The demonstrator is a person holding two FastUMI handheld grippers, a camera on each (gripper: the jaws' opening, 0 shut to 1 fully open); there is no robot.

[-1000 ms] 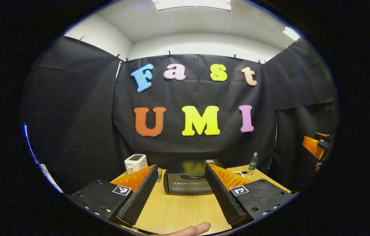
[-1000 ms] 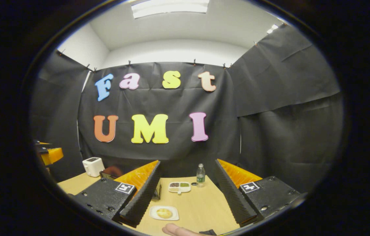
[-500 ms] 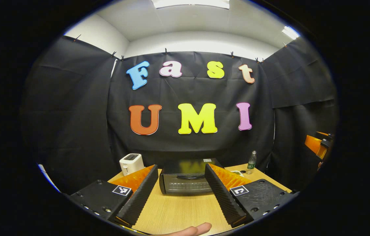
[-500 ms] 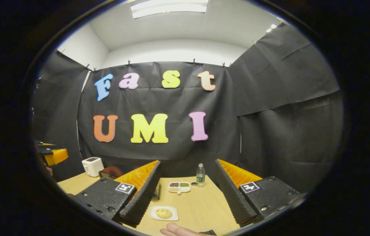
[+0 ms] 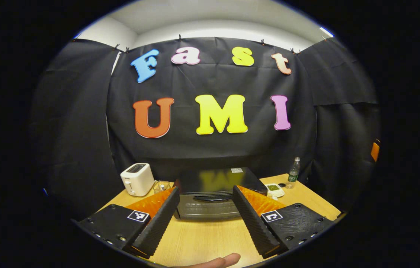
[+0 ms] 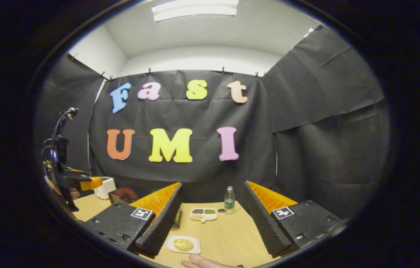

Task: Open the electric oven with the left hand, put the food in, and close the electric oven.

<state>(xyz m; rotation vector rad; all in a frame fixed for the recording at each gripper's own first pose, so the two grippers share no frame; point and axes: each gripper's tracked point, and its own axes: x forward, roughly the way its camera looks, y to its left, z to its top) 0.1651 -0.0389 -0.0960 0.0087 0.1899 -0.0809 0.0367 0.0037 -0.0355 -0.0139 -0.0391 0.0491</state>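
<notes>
The black electric oven [image 5: 213, 186] stands on the wooden table [image 5: 202, 238] with its door closed and a curved handle [image 5: 213, 198] across the top of the door. My left gripper [image 5: 205, 190] is open, a short way in front of the oven and level with that handle, holding nothing. The food, a round yellowish bun [image 6: 183, 244] on a white plate [image 6: 194, 249], lies on the table just below my right gripper [image 6: 212, 185], which is open and holds nothing. In the right gripper view the left gripper [image 6: 79, 181] is at the far left, near the oven's corner [image 6: 120, 195].
A white toaster [image 5: 137, 179] and a small wire basket [image 5: 161, 185] stand left of the oven. A divided dish [image 6: 203, 213] and a water bottle [image 6: 228, 199] sit at the table's back right. A fingertip [image 5: 228, 258] shows at the bottom edge.
My left gripper has moved forward toward the oven and tipped down, so the oven looks larger. The right gripper has stayed almost still above the plate.
</notes>
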